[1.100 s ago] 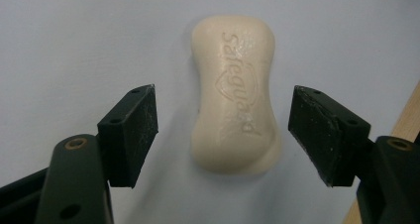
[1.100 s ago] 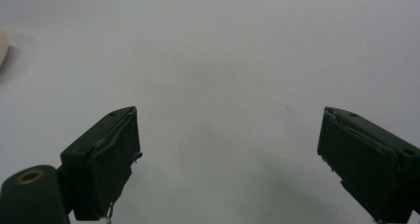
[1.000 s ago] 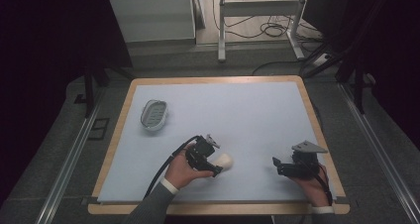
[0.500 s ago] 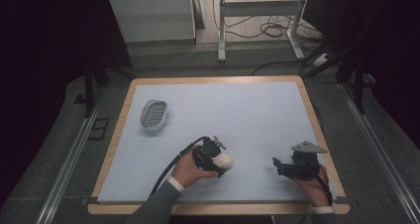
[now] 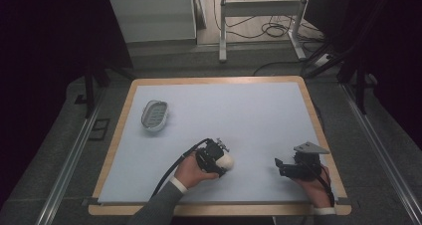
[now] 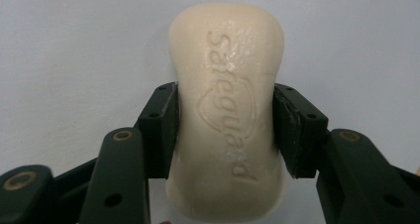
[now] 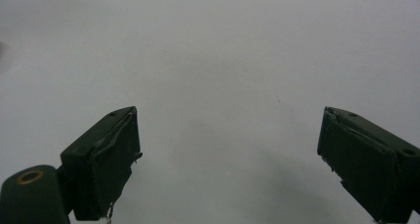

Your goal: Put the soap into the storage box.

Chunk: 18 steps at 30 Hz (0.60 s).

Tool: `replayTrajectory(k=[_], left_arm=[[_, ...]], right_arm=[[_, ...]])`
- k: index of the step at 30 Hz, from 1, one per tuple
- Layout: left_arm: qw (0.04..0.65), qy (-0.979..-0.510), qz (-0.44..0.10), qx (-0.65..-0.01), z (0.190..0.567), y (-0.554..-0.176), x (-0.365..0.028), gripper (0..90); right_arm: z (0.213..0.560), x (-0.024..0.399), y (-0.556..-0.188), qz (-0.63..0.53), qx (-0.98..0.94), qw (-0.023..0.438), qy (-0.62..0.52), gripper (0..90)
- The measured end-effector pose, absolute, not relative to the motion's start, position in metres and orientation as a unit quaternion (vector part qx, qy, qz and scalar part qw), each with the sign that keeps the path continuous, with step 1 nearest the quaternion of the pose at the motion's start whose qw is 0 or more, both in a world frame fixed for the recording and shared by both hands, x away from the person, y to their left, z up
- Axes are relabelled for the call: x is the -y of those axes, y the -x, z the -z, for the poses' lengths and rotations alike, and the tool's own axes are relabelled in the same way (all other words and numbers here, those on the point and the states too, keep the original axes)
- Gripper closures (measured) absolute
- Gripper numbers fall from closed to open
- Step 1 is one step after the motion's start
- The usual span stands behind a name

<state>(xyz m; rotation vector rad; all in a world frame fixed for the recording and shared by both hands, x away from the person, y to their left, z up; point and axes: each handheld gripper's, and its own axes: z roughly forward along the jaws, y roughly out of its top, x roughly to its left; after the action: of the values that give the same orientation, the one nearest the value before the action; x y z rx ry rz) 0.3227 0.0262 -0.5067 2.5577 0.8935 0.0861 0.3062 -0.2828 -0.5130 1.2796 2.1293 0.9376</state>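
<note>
A: Start close in. What is the left gripper (image 6: 225,130) doing?

B: Its fingers (image 6: 159,130) are pinching a cream bar of soap (image 6: 228,110) across its narrow waist, one pad on each long side, embossed face up (the lettering is readable in the left gripper view). From above, the soap (image 5: 226,161) sits at the near middle of the tabletop (image 5: 259,120), right at the tip of the left gripper (image 5: 215,157).

A: Lifted or resting?

B: I cannot tell; the pale surface fills the background behind it.

A: And the right gripper (image 7: 228,159)?

B: Its fingers are spread wide over bare tabletop, holding nothing. In the high view the right gripper (image 5: 283,168) rests near the front right edge, well apart from the soap.

A: Farther back?

B: A soap dish (image 5: 154,114) with a ribbed insert stands toward the left side, well apart from the bar.

A: So which step?

B: I judge the grasp is made and the carry comes next. It calls for a firm, level grip, a move back and to the left, and lowering the bar flat into the dish.
</note>
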Motion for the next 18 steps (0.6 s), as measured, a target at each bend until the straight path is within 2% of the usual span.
replayTrajectory(k=[18], left_arm=[[0.231,-0.919,-0.019,-0.32,0.494,-0.332,-0.047,49.3]], right_arm=[[0.513,0.284,-0.306,-0.342,-0.779,0.242,-0.467,9.4]])
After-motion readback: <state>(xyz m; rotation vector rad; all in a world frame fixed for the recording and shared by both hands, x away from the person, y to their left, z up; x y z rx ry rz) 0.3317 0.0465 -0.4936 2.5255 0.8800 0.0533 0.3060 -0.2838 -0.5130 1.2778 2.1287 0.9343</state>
